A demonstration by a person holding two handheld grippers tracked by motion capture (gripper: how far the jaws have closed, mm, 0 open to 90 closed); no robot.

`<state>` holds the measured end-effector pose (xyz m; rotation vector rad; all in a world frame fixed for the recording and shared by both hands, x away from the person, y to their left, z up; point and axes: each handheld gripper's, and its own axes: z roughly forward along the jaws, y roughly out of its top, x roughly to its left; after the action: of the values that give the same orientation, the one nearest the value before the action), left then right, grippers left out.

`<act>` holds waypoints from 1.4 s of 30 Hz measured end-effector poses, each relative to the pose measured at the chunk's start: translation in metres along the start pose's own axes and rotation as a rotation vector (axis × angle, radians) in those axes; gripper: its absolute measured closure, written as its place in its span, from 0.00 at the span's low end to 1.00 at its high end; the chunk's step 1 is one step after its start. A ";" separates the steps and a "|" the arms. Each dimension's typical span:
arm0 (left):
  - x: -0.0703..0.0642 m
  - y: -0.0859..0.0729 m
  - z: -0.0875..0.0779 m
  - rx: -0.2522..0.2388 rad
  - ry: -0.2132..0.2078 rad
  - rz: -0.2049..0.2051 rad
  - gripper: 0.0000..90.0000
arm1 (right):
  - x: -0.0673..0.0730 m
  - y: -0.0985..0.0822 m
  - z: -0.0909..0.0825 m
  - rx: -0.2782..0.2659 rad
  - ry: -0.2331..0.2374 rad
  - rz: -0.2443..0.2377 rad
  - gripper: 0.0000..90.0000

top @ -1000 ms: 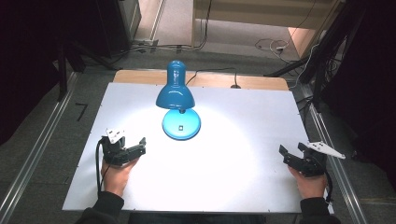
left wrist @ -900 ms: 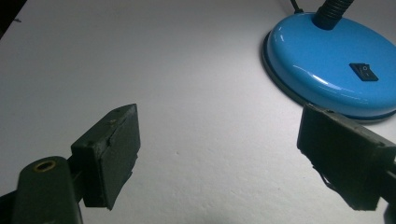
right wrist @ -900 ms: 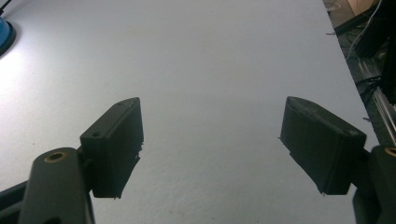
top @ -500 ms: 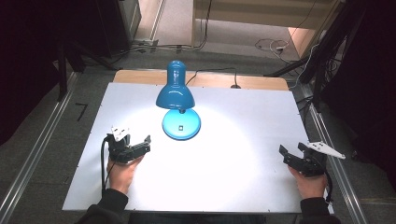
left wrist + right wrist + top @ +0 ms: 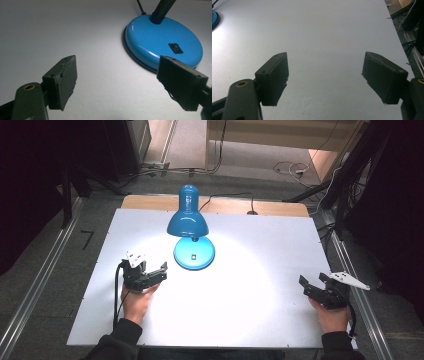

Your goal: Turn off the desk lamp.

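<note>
So the blue desk lamp (image 5: 190, 232) sits lit near the middle of the table's (image 5: 260, 250) far edge, rocker switch (image 5: 175, 48) on its round base. The left gripper (image 5: 156, 274) hovers just beside that base, jaws spread wide. The right gripper (image 5: 311, 287) is over by the right edge, jaws spread, nothing between them.

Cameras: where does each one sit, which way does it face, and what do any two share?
High view: above the person's side, looking forward and down on the white table; both forearms, left gripper and right gripper show.
Left gripper view: rides the left gripper, faces the blue desk lamp base and its switch; its open fingers show.
Right gripper view: faces bare table; its open fingers show.
Shared: the lamp base appears in all three.
</note>
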<state>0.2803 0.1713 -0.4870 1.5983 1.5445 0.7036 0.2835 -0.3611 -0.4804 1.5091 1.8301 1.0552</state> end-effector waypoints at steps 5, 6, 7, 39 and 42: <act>-0.005 0.001 0.004 0.000 -0.008 -0.001 0.20 | 0.000 0.000 0.000 -0.002 0.002 0.002 0.22; -0.005 0.002 0.005 0.001 -0.011 0.001 0.20 | 0.000 0.000 0.000 -0.002 0.002 0.002 0.22; -0.006 0.002 0.005 0.001 -0.013 -0.002 0.20 | 0.000 0.000 0.000 -0.002 0.002 0.001 0.22; -0.018 0.007 0.018 -0.003 -0.038 0.003 0.24 | -0.001 0.000 0.001 0.001 0.002 0.001 0.22; -0.019 0.007 0.019 -0.002 -0.040 0.005 0.24 | -0.001 0.000 0.001 0.002 0.003 0.001 0.22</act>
<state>0.2982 0.1501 -0.4888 1.6058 1.5112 0.6720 0.2842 -0.3620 -0.4808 1.5103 1.8333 1.0574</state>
